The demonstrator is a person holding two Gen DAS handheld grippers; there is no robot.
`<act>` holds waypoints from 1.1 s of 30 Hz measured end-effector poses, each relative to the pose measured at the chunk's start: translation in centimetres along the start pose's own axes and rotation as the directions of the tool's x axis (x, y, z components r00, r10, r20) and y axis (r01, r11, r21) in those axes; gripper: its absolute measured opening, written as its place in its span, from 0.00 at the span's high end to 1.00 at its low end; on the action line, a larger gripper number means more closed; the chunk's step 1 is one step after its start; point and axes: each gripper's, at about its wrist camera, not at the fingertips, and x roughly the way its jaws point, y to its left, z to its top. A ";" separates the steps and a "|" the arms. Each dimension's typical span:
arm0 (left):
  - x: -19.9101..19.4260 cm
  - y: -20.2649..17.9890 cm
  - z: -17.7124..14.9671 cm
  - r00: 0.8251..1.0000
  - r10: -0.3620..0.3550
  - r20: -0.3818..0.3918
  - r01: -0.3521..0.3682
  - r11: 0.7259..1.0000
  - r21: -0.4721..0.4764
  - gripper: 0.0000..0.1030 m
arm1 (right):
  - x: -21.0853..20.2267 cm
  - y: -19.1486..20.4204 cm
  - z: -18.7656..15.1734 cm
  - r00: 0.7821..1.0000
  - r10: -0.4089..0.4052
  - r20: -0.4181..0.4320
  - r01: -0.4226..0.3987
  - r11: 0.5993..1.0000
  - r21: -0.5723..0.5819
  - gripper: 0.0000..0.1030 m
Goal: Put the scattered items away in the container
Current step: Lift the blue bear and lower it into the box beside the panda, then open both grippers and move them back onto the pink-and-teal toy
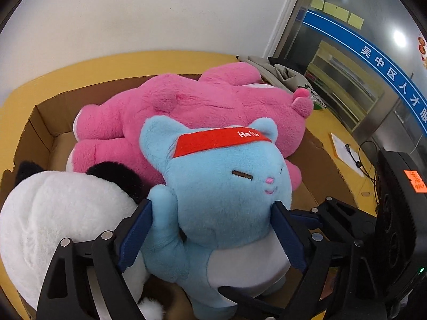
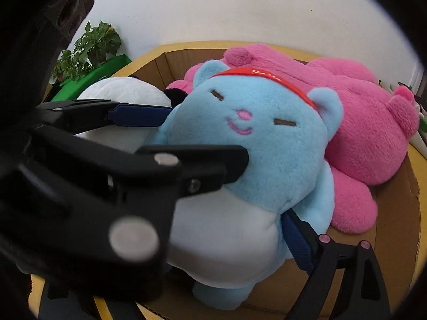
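Observation:
A light-blue plush cat [image 1: 221, 192] with a red headband lies face up in the cardboard box [image 1: 42, 122], on top of a large pink plush [image 1: 213, 101] and beside a white-and-black plush [image 1: 53, 213]. My left gripper [image 1: 213, 204] straddles the cat's neck. Its blue pads [image 1: 136, 229] stand wide at the cat's raised arm and cheek without squeezing them. In the right wrist view my right gripper [image 2: 213, 213] reaches around the cat's [image 2: 253, 138] pale belly. One pad [image 2: 296, 240] lies against the cat's flank. The other finger is hidden behind the left gripper's fingers [image 2: 138, 114].
The box [image 2: 395, 200] stands on a yellow table [image 1: 80, 66] against a white wall. Grey cloth [image 1: 280, 74] lies behind the box, and a sheet of paper with a cable [image 1: 347, 154] to its right. A potted plant [image 2: 90, 48] and a green bag [image 2: 93, 77] stand at the far left.

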 end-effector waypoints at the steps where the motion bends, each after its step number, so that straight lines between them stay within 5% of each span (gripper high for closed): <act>1: -0.1 0.0 0.0 1.000 0.003 0.002 -0.003 1.000 0.001 0.12 | -0.4 -0.1 -0.2 1.000 0.007 0.002 -0.007 1.000 0.014 0.10; 11: -5.5 2.0 -2.4 0.997 0.059 0.054 -0.051 0.990 -0.131 0.09 | -5.7 0.9 -3.4 0.998 0.021 0.064 -0.029 0.992 0.120 0.04; 13: -8.0 2.3 -3.7 0.989 0.106 0.100 -0.091 0.985 -0.149 0.01 | -7.1 1.2 -3.8 0.995 0.013 0.101 -0.027 0.990 0.139 0.01; 21: -15.5 2.4 -9.2 0.954 0.233 0.188 -0.191 0.957 -0.218 0.00 | -11.5 2.9 -5.5 0.976 -0.075 0.205 0.051 0.991 0.120 0.01; 33: -18.8 -0.1 -11.8 0.947 0.236 0.220 -0.192 0.960 -0.203 0.00 | -14.2 4.1 -6.7 0.961 -0.126 0.247 0.093 0.986 0.140 0.01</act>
